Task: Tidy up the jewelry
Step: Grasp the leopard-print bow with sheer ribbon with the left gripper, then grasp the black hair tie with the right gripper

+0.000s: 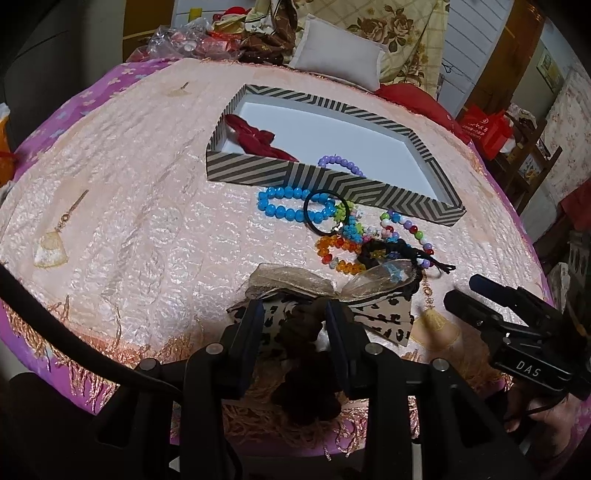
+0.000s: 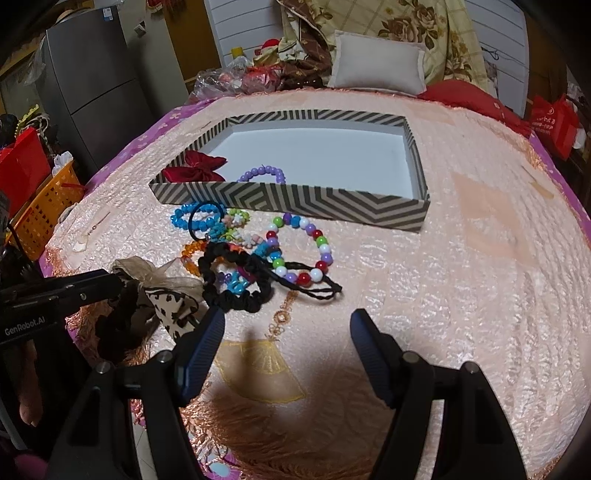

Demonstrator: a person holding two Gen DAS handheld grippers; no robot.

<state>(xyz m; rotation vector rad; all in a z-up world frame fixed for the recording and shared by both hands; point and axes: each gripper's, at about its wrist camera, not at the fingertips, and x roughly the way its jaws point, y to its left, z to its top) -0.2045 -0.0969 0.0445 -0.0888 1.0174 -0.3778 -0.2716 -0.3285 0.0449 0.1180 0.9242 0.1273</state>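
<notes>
I have the brown scrunchie pinched in my left gripper, low centre of frame, atop the leopard bow. The striped box lies straight ahead, upper centre. My right gripper hangs empty, jaws wide; only its view shows the scrunchie dangling.

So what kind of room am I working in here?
Probably a lived-in bedroom at home: the work surface looks like a bed under a shiny pink embroidered cover, with a small white pillow and a floral quilt behind, and a grey fridge alongside.
</notes>
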